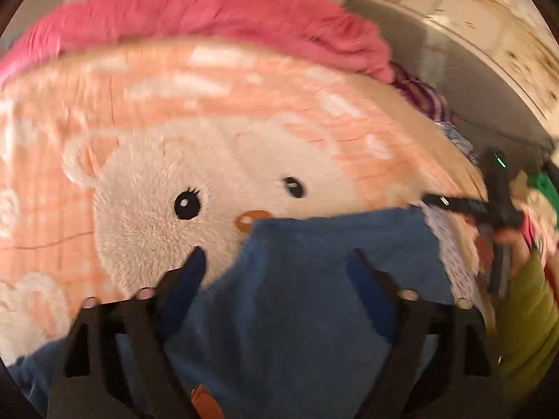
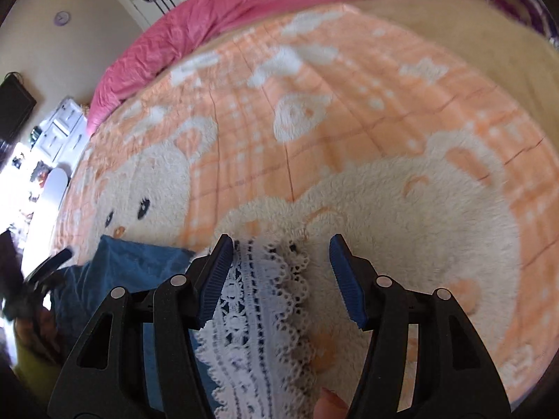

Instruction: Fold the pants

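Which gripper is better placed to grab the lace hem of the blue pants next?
Probably the right gripper: the lace hem lies between its open jaws, against one pad. The left gripper hovers open over plain blue pants.

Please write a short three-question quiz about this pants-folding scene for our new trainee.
1. True or false: the right gripper is clamped shut on the white lace trim.
2. Which colour is the main fabric of the pants? A) green B) blue C) black
3. What animal face is on the peach blanket under the pants?

Key
1. False: its jaws stand apart, with the lace lying between them and only the left one against it.
2. B, blue.
3. A cream bear face with dark eyes and an orange nose.
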`<state>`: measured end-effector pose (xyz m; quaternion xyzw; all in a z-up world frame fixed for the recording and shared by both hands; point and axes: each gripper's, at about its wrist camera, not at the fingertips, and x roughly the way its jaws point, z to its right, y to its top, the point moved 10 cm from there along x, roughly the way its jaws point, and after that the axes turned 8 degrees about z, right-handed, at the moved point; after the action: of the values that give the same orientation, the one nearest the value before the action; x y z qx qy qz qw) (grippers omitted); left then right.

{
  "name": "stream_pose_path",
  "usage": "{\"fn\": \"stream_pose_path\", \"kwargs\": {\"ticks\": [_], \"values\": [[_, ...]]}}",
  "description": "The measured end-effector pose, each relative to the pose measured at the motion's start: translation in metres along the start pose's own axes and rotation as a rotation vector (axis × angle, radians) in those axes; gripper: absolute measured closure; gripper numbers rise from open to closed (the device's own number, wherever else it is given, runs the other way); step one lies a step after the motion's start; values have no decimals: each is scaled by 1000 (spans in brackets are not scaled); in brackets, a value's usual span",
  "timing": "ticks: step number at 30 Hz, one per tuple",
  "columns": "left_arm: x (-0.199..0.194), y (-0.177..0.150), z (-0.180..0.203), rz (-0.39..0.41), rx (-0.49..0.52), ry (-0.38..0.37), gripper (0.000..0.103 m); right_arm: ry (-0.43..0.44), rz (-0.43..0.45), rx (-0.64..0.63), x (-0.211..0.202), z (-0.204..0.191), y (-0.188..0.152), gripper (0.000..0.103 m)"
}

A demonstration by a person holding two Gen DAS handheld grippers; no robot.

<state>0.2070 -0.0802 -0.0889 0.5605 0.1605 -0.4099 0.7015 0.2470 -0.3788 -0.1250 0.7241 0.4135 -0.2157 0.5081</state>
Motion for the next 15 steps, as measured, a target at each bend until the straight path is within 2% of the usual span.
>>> {"fn": "stream_pose_path", "kwargs": {"ticks": [2, 4, 8, 10, 11, 13, 14, 15], "values": [[18, -1, -12, -39, -53, 17, 40, 29, 0, 0, 3, 0, -2, 53], [30, -5, -14, -72, -84, -10, 40, 63, 3, -17, 2, -5, -4, 58], [42, -9, -5, -64, -67, -15, 40, 77, 7, -67, 3, -12, -6, 64], [43, -8, -2, -55, -88, -43, 40, 116, 7, -60, 2, -16, -8, 77], [45, -7, 1, -53, -106, -72, 40, 129, 5, -61, 2, -18, -10, 79], [50, -5, 1, -51, -127, -84, 56, 124, 15, -73, 0, -20, -13, 83], [53, -7, 3, -57, -132, -92, 71, 143, 33, -66, -4, -22, -13, 84], [55, -8, 4, -60, -140, -94, 75, 153, 48, -56, -7, -22, -11, 86]]}}
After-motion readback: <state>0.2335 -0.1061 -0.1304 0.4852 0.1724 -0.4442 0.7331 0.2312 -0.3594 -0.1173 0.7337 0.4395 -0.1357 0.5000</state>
